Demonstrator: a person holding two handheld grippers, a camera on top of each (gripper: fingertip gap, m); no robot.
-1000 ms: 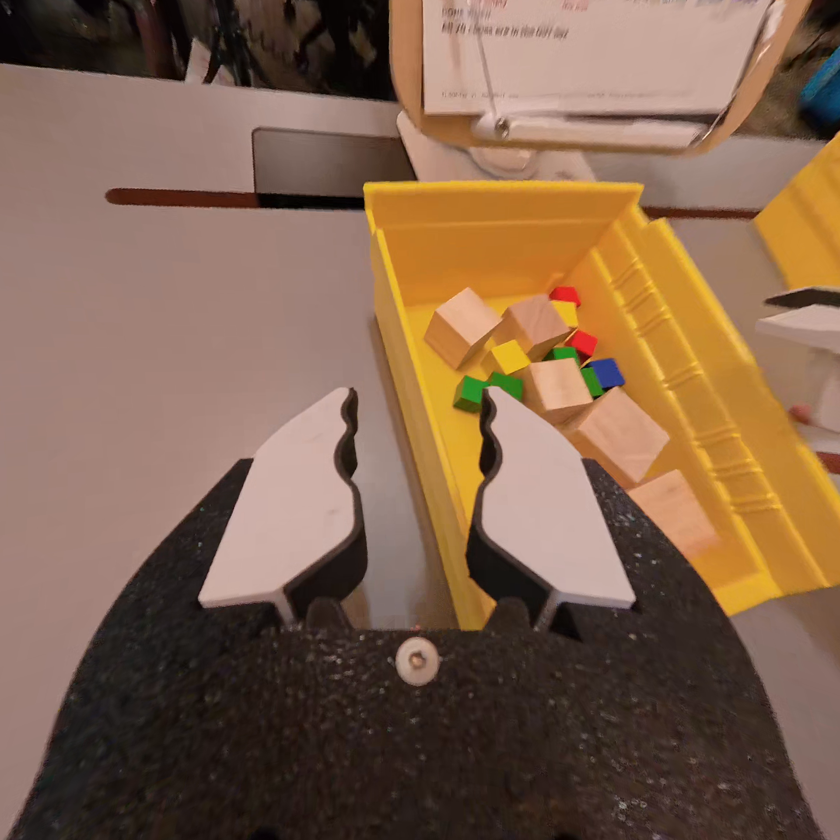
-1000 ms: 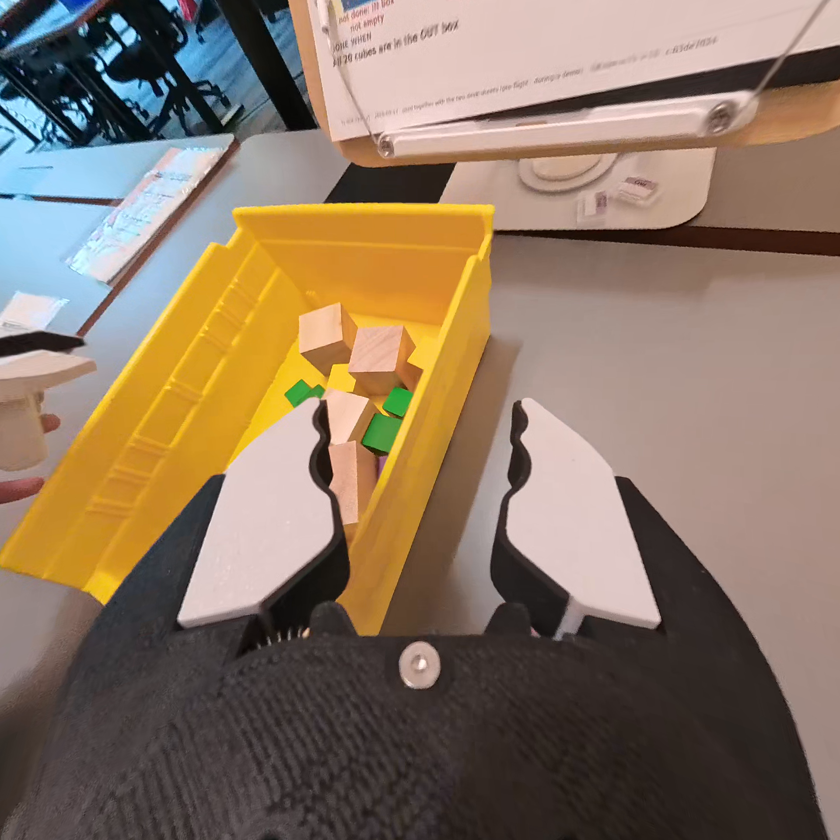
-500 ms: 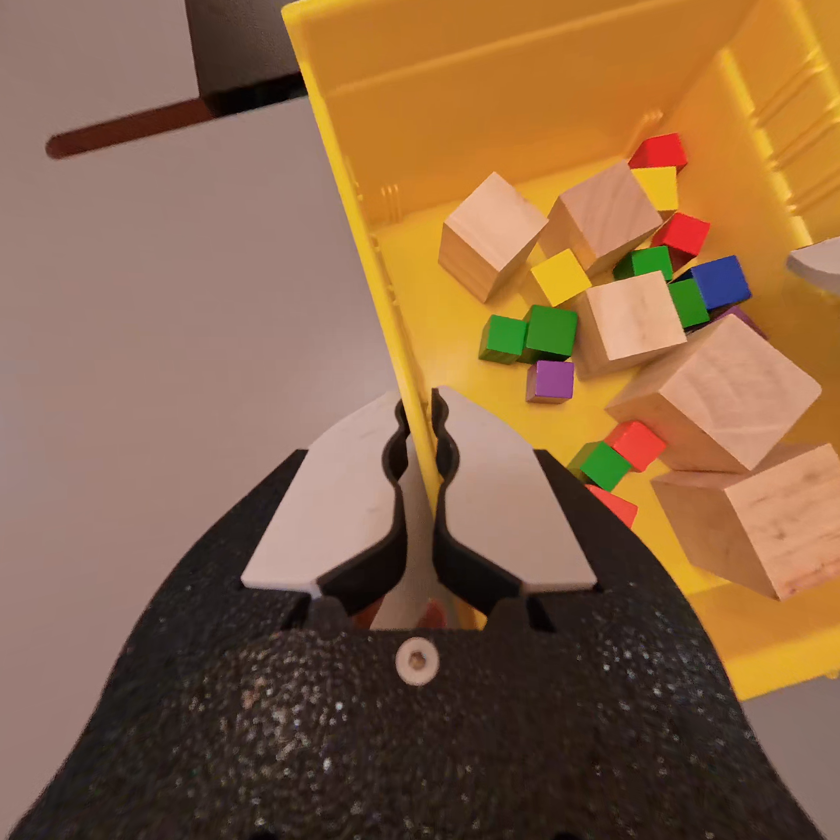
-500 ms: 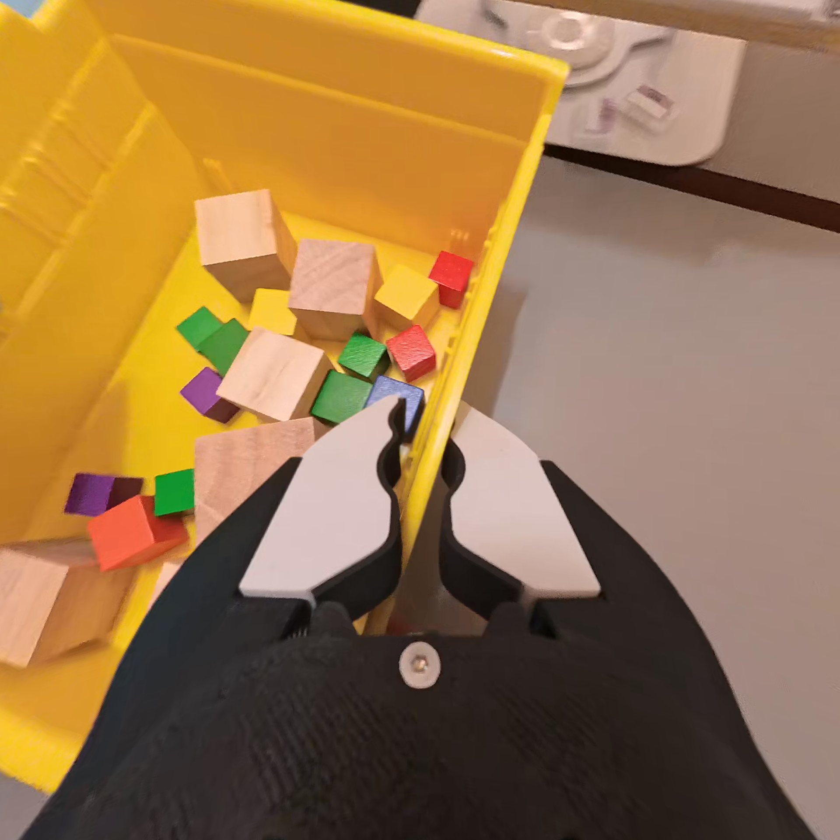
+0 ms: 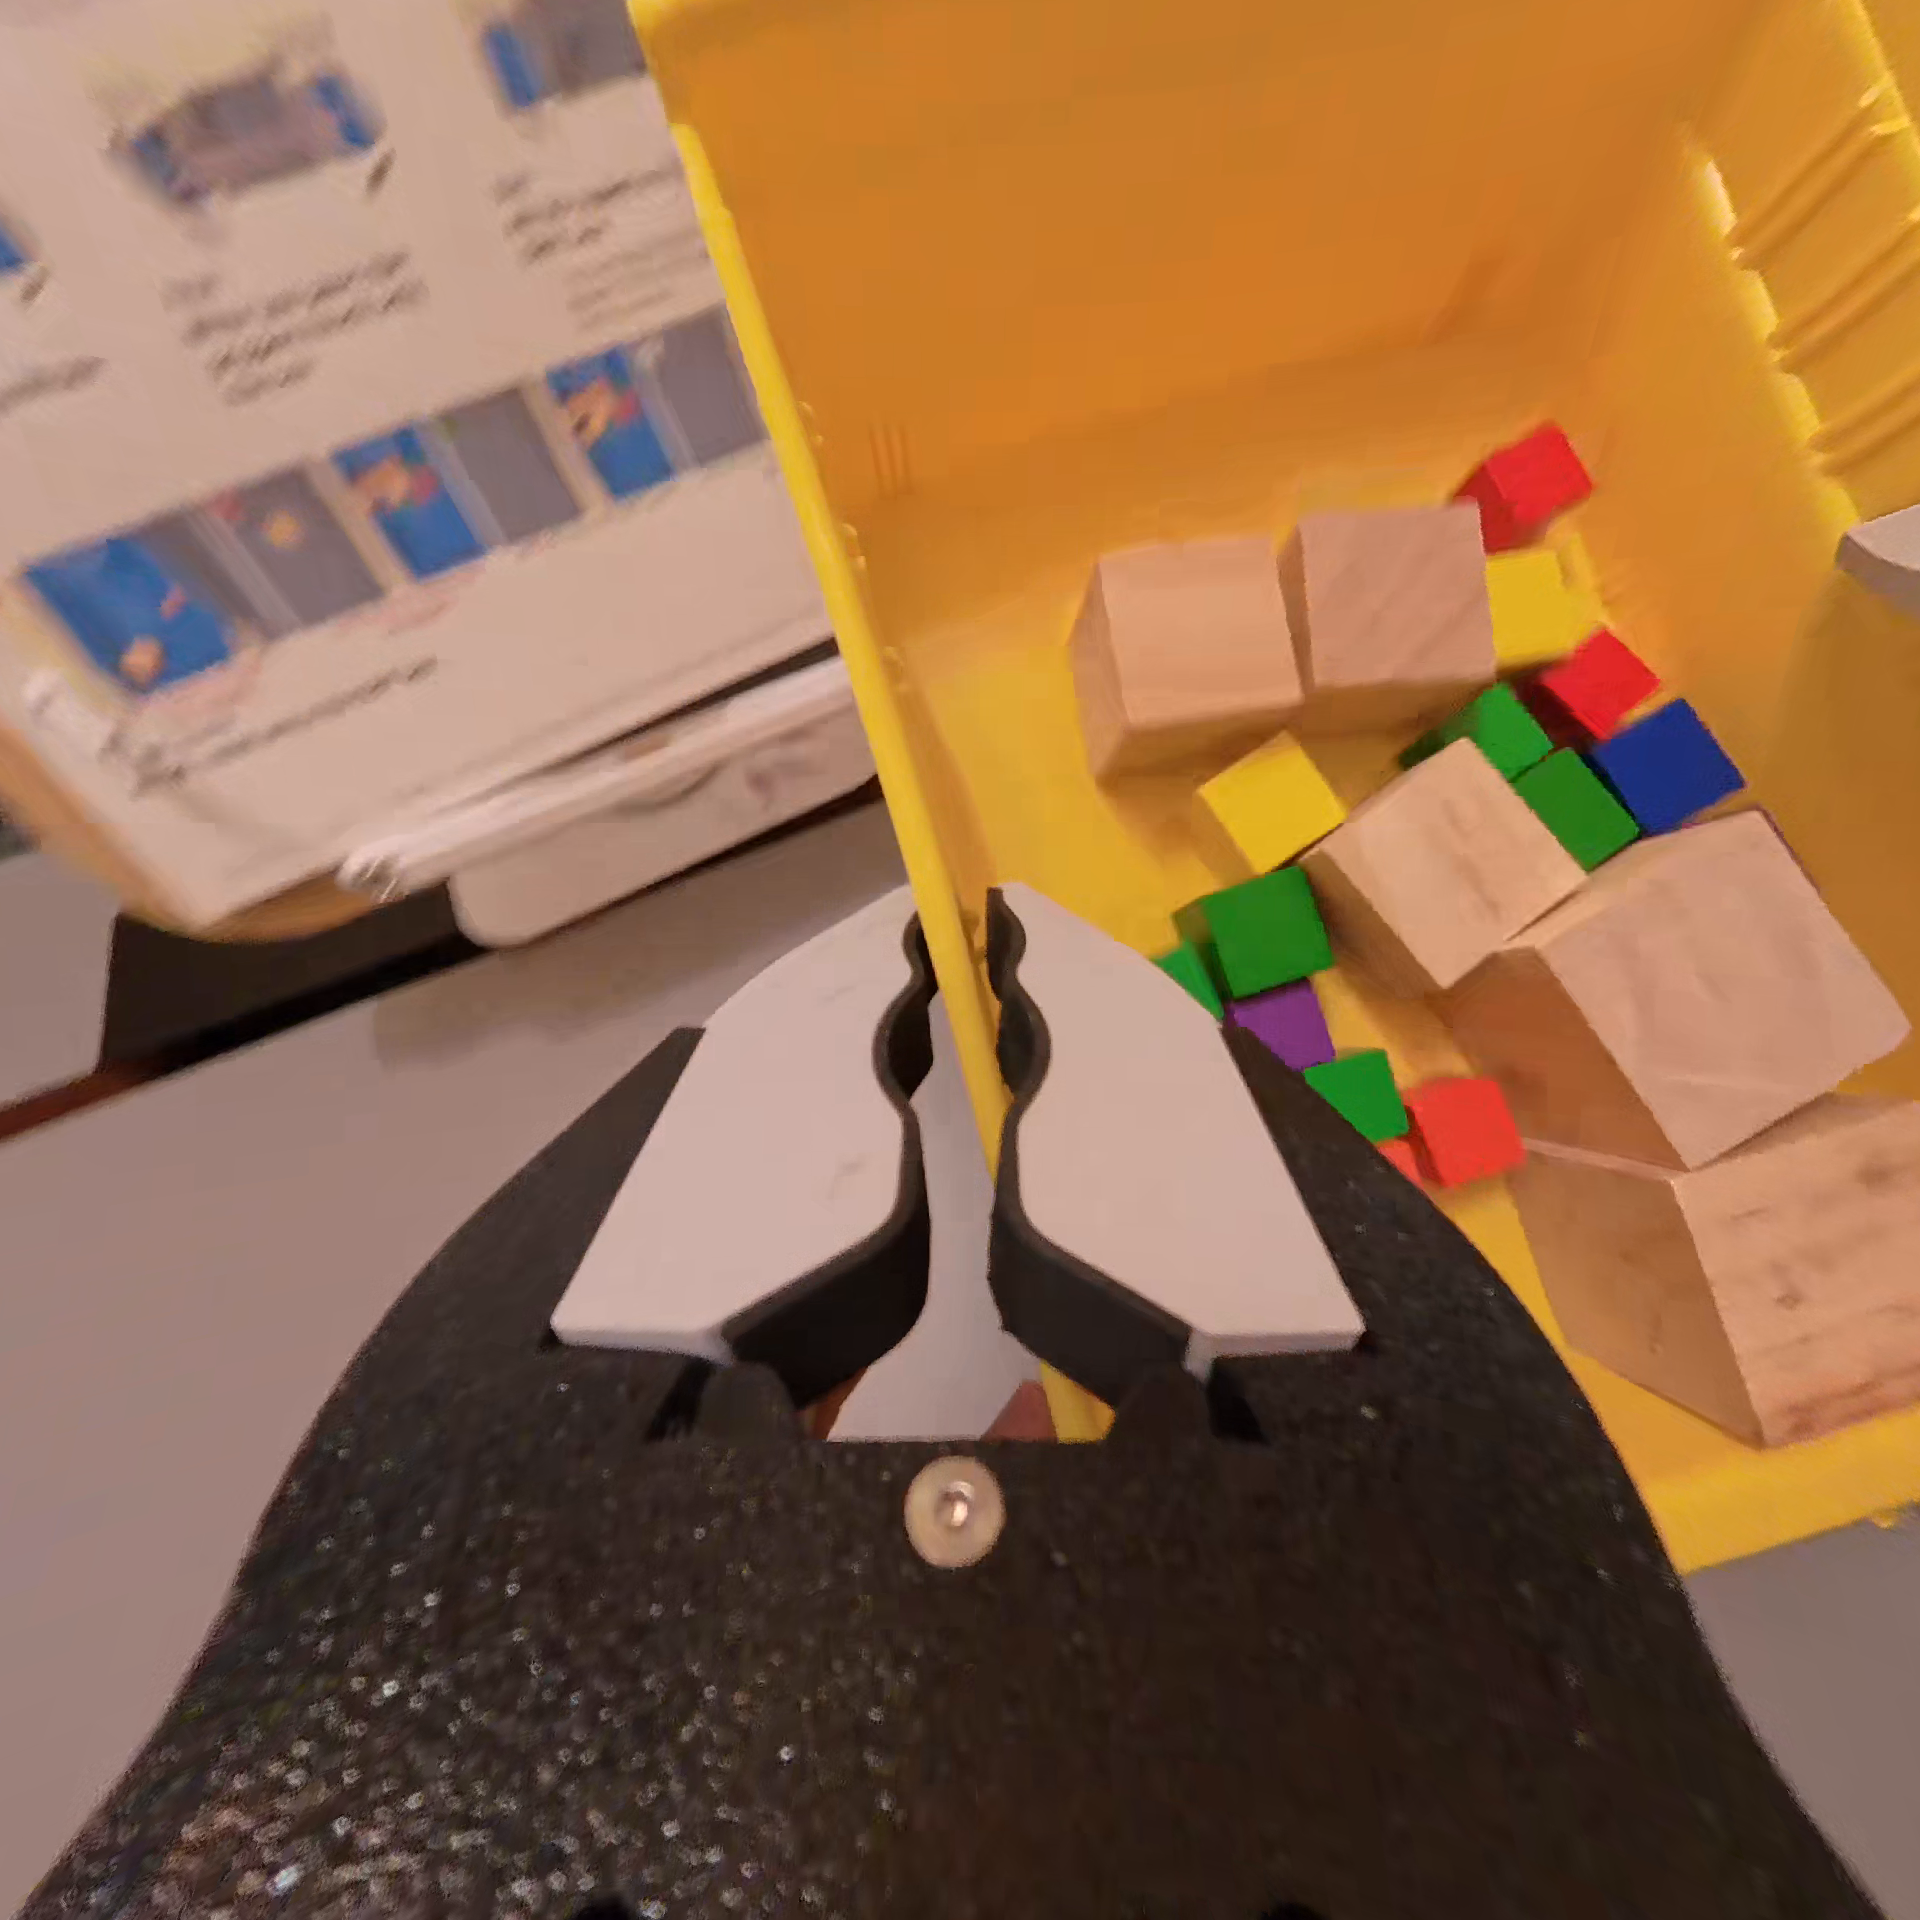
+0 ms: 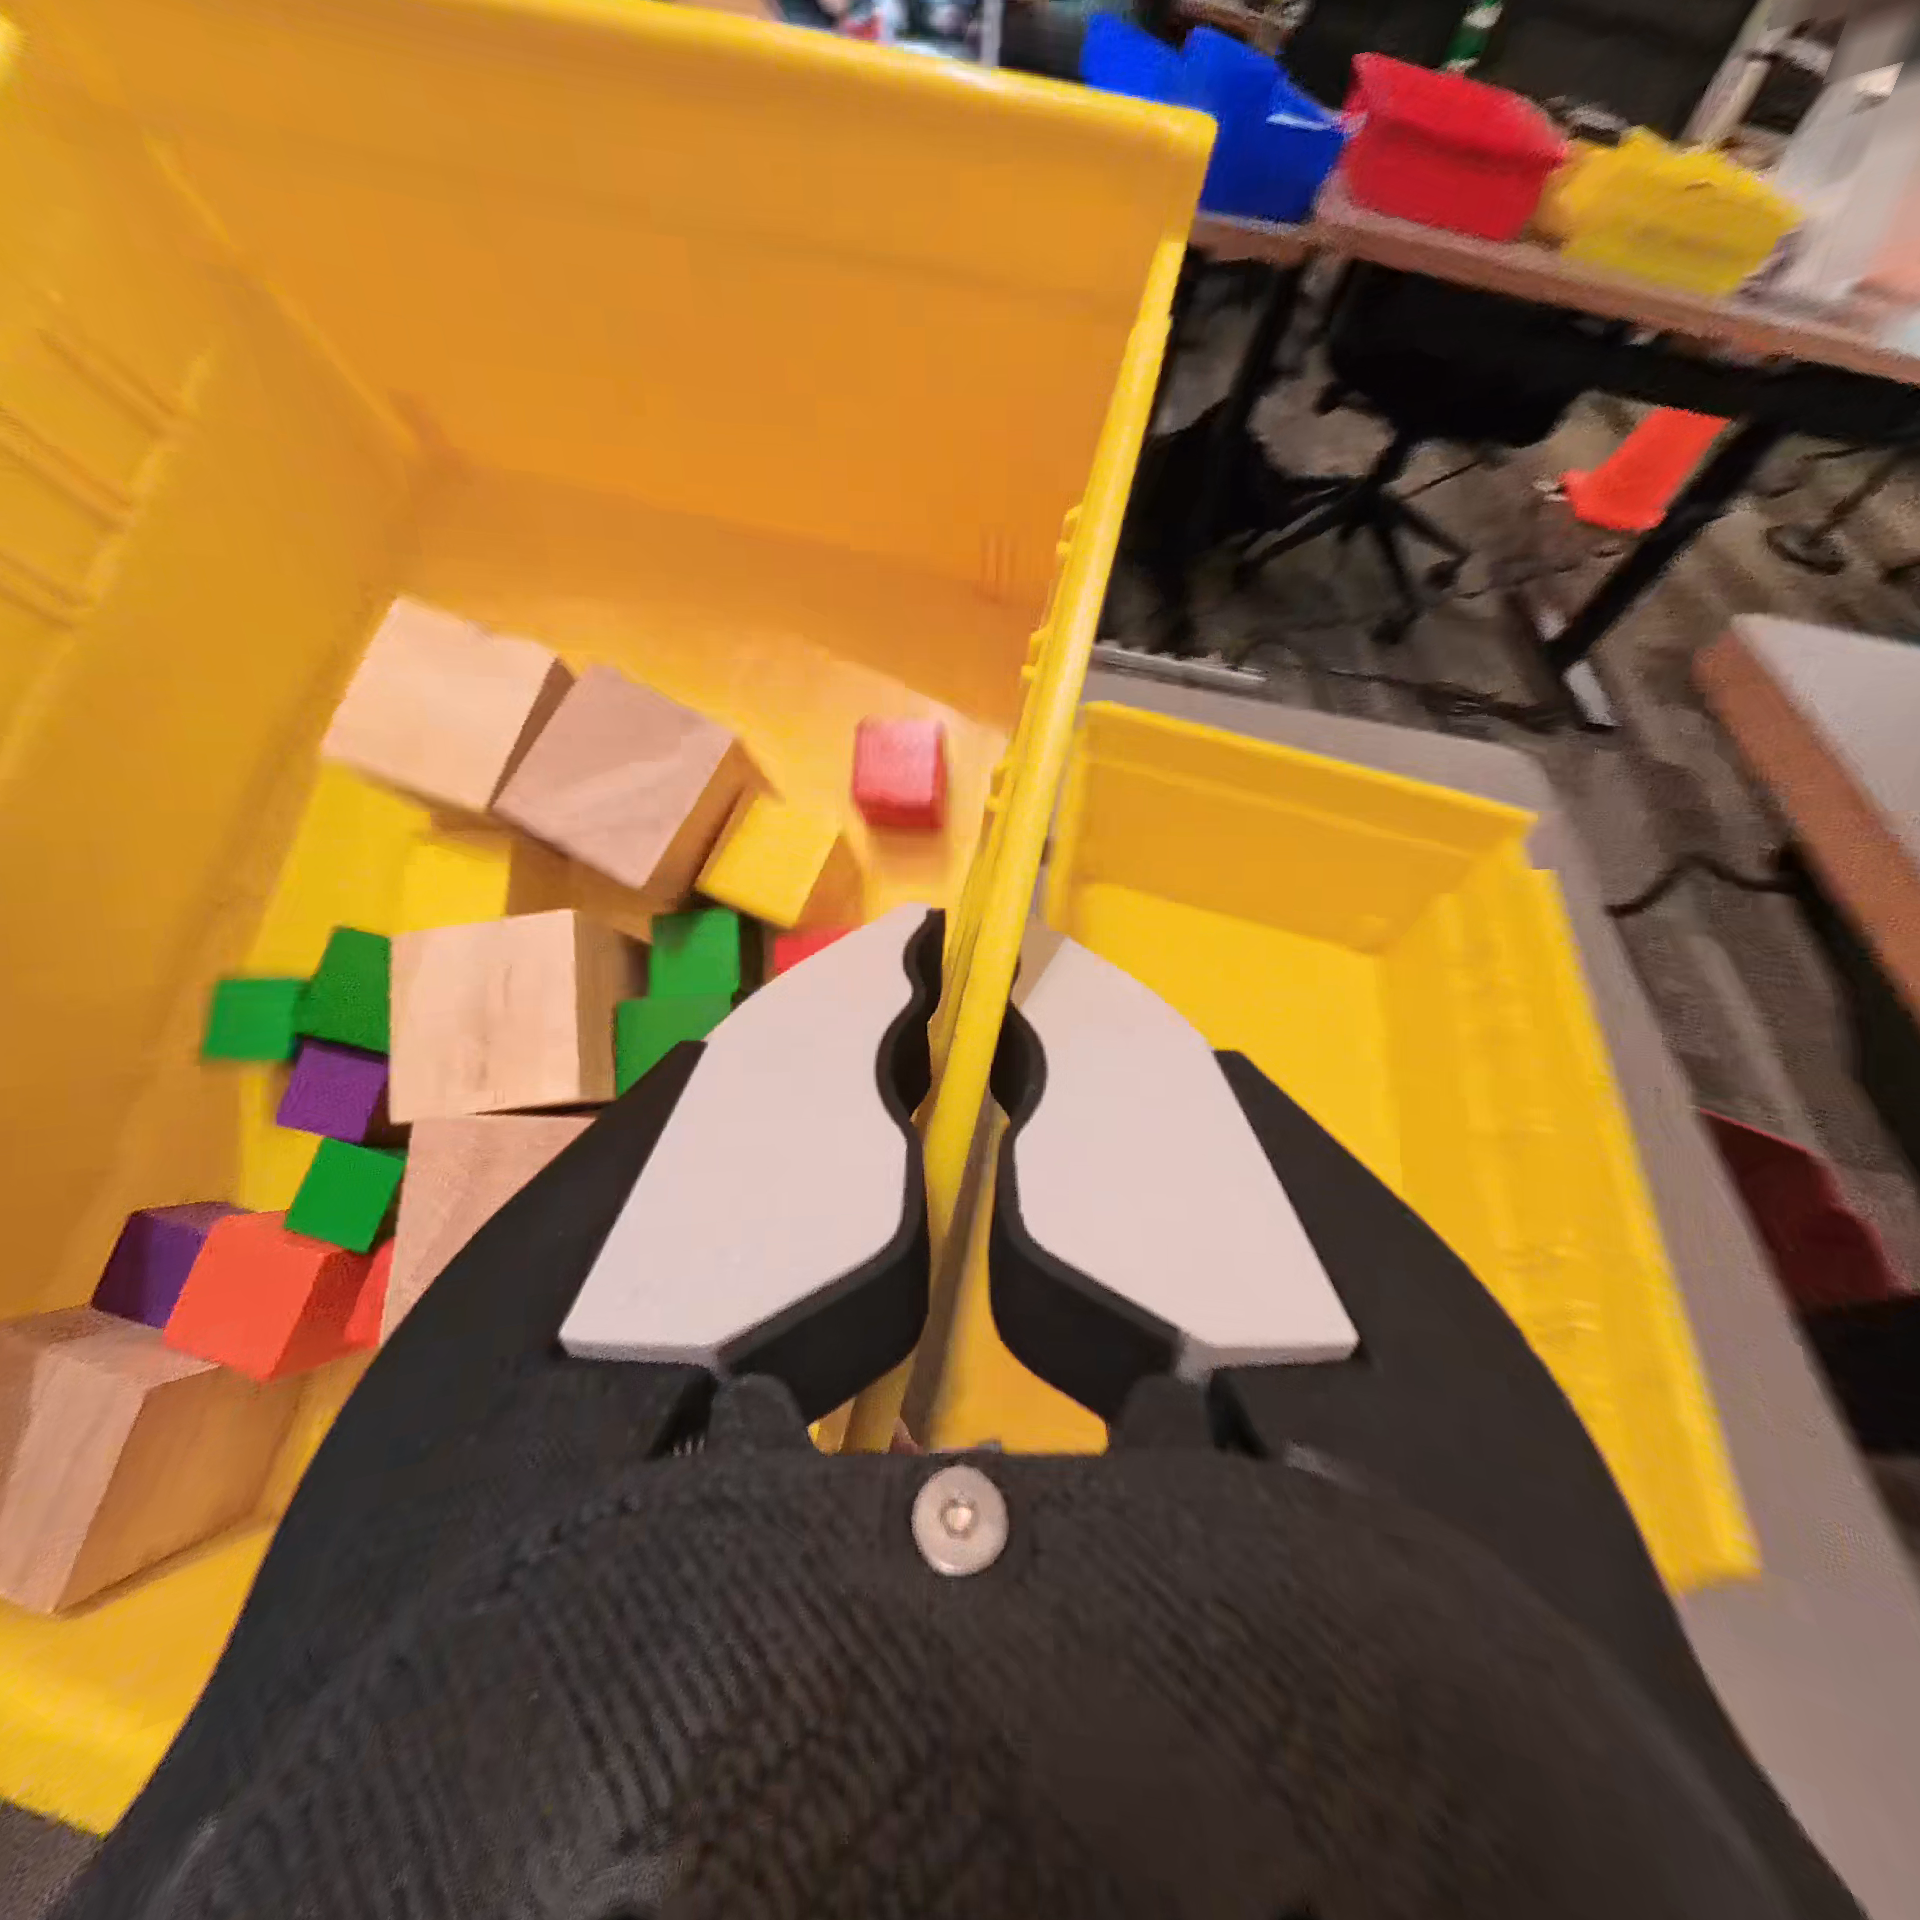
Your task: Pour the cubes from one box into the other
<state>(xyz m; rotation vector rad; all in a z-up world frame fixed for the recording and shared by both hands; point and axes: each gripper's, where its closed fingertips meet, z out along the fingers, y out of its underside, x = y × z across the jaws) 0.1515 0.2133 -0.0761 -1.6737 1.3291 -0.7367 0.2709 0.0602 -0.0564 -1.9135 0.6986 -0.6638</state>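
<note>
The left hand-held gripper (image 5: 954,940) is clamped on the left side wall of the full yellow box (image 5: 1195,260), one finger outside and one inside. The cubes (image 5: 1455,831) lie just to its right on the box floor: large plain wooden ones mixed with small red, green, blue, yellow and purple ones. To its left stands a blurred clipboard with printed sheets (image 5: 343,436), and the grey worktop (image 5: 260,1195) lies below.

The right hand-held gripper (image 6: 961,940) is clamped the same way on the opposite wall, cubes to its left. To its right and lower sits the empty yellow box (image 6: 1299,1018) on the worktop, so the full box appears lifted.

To pour well, both grips should hold firm and move together, carrying the box over the empty one, then tipping slowly so the heavy wooden cubes slide rather than bounce out.

Both point forward along the walls, angled slightly downward.
</note>
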